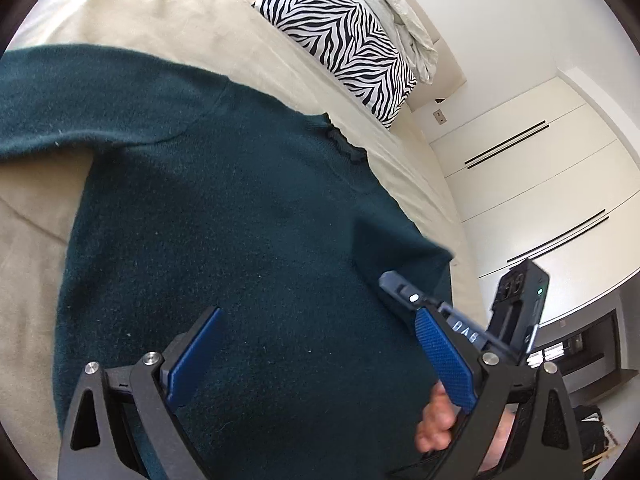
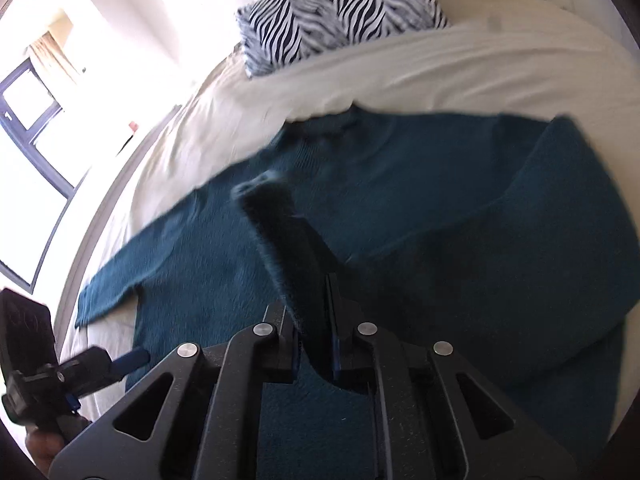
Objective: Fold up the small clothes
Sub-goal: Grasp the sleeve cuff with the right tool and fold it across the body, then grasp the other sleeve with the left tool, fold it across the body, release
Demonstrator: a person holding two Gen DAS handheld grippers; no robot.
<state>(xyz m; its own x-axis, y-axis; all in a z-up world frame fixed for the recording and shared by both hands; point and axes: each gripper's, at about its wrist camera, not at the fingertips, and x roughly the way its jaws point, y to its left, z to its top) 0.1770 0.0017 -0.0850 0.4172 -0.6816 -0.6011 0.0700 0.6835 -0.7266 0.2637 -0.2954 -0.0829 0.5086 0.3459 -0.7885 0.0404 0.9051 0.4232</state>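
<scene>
A dark teal knit sweater [image 1: 224, 220] lies spread on a cream bed cover [image 1: 168, 12]. My left gripper [image 1: 320, 340] is open just above the sweater's body, its blue pads apart and empty. In the right wrist view the sweater [image 2: 460, 184] fills the middle, one sleeve stretched left and the other folded over at the right. My right gripper [image 2: 316, 304] is shut on a fold of the sweater's fabric and holds it raised. The right gripper also shows in the left wrist view [image 1: 404, 292], at the sweater's right edge. The left gripper shows in the right wrist view [image 2: 132, 360] at the lower left.
Zebra-striped pillows [image 1: 344, 36] lie at the head of the bed, with crumpled pale bedding [image 1: 400, 8] behind. White wardrobe doors [image 1: 540, 184] stand beyond the bed's right edge. A bright window [image 2: 28, 120] is on the left of the right wrist view.
</scene>
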